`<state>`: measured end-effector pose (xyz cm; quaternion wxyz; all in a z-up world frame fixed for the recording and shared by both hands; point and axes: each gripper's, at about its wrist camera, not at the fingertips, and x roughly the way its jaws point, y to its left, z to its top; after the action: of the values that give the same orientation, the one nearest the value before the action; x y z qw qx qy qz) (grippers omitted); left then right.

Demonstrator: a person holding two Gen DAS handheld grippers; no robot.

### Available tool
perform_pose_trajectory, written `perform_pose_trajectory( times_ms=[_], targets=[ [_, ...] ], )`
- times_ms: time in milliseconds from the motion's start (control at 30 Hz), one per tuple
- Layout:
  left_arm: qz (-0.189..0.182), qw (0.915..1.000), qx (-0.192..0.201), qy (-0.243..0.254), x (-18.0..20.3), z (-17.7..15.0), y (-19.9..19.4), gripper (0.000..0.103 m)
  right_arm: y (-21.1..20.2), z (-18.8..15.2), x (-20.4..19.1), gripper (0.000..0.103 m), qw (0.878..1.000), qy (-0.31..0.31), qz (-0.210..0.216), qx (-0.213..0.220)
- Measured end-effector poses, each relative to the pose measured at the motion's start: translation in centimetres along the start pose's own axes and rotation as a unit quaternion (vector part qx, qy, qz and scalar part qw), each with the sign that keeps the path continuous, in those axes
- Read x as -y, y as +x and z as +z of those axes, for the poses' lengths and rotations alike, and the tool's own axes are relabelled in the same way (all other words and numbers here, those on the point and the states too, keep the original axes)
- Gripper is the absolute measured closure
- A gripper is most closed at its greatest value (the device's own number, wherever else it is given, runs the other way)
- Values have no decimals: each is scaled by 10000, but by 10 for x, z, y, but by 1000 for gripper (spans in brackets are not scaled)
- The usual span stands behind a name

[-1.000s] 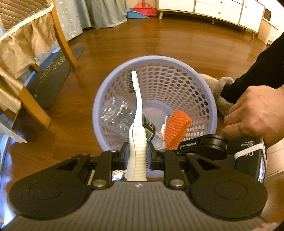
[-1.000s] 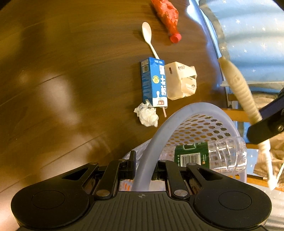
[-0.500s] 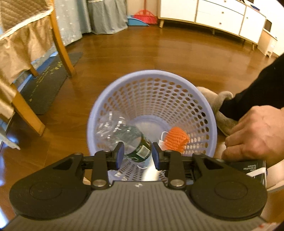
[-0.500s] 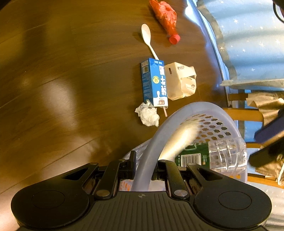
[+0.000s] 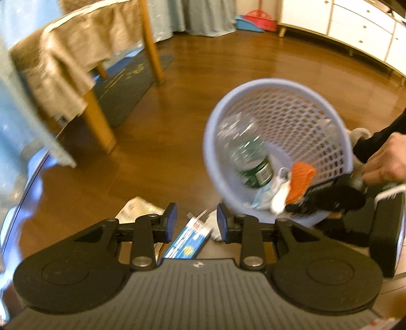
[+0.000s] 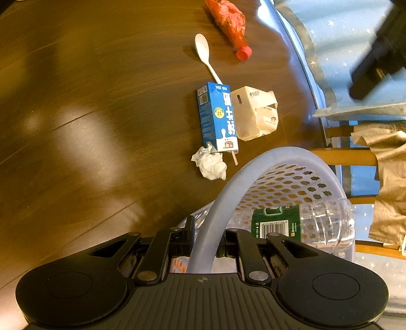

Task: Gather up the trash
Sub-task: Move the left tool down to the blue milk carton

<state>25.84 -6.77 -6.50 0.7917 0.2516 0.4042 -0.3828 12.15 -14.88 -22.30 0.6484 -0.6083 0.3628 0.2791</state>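
Wooden floor (image 6: pixel 88 127) carries five loose pieces ahead of the right gripper (image 6: pixel 205 243), whose jaws clamp the basket (image 6: pixel 253 172) rim: one milk carton (image 6: pixel 218 116), tissue (image 6: pixel 210 165), spoon (image 6: pixel 205 54), paper bag (image 6: pixel 256 114), red wrapper (image 6: pixel 228 20). Left gripper (image 5: pixel 195 224) is empty, jaws apart, probably reaching the carton next

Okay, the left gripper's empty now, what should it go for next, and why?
Probably lower the open left gripper onto the blue milk carton lying right below its fingers. The right gripper holds the basket rim nearby, so the carry would be short.
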Motion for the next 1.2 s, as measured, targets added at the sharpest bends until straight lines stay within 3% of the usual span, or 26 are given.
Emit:
perform_pose_trajectory(
  times_ms=[267,633,967,1200],
  targets=[
    [243,9989,-366,-141,-25,-42,15,74,2,2,1,94,10000,30,8,-18],
    [76,9974,-597,404,-18,-72,58,48,1,1,5,94,9999,120,24,-85],
    [-133,9940,-746,792,-15,-90,107,47,0,-4,7,94,9997,193,50,-106],
    [-170,9952,-717,649,-20,-89,142,47,2,-3,11,93,9996,235,69,-112]
  ],
)
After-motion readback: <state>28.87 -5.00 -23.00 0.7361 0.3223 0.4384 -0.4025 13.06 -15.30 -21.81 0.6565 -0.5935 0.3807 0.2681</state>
